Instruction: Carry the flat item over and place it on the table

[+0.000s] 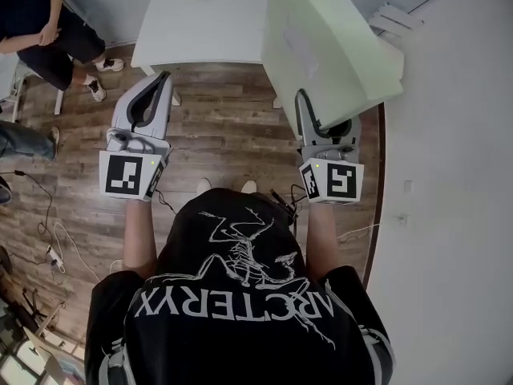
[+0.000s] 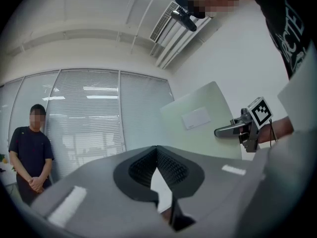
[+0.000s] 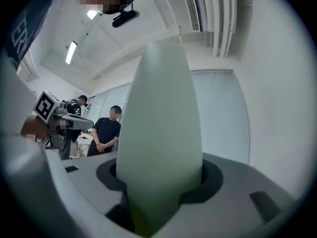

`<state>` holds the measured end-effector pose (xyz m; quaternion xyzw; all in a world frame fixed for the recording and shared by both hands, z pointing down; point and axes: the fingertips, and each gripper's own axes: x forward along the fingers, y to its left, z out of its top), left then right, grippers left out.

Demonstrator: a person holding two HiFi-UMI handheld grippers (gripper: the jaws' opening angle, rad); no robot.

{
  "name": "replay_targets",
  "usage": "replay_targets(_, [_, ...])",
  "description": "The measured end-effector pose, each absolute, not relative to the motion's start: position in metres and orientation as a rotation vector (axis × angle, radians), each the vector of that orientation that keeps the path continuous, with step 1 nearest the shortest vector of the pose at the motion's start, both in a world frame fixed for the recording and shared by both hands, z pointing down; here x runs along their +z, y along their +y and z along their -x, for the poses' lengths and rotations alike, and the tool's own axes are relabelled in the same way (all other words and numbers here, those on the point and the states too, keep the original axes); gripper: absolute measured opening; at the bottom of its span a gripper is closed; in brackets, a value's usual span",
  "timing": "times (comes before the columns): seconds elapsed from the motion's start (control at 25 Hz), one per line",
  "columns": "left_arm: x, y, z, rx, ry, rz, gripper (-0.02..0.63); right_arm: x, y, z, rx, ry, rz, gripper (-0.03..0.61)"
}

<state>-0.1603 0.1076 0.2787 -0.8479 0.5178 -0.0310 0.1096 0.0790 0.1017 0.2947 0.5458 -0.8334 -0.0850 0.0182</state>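
Gripping the lower edge of a pale green board point(image 1: 329, 46), the right tool point(image 1: 314, 111) is seen with its jaws kept partly apart by the board's thickness, pads pressed on both faces. The board is held tilted in the air above the wooden floor point(image 1: 224, 135), near the white bench point(image 1: 208, 22). The left tool point(image 1: 163, 83) is closed, tips touching, with nothing held.
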Motion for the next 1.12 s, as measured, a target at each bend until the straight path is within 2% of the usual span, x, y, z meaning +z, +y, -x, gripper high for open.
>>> replay_targets(0.56, [0.277, 0.105, 0.155, -0.112, 1.560, 2.474, 0.011, 0.294, 0.096, -0.092, -0.255, -2.592, -1.691, 0.255])
replay_targets(1.12, [0.279, 0.092, 0.120, -0.132, 1.619, 2.430, 0.011, 0.299, 0.079, -0.129, -0.259, -2.628, -1.631, 0.255])
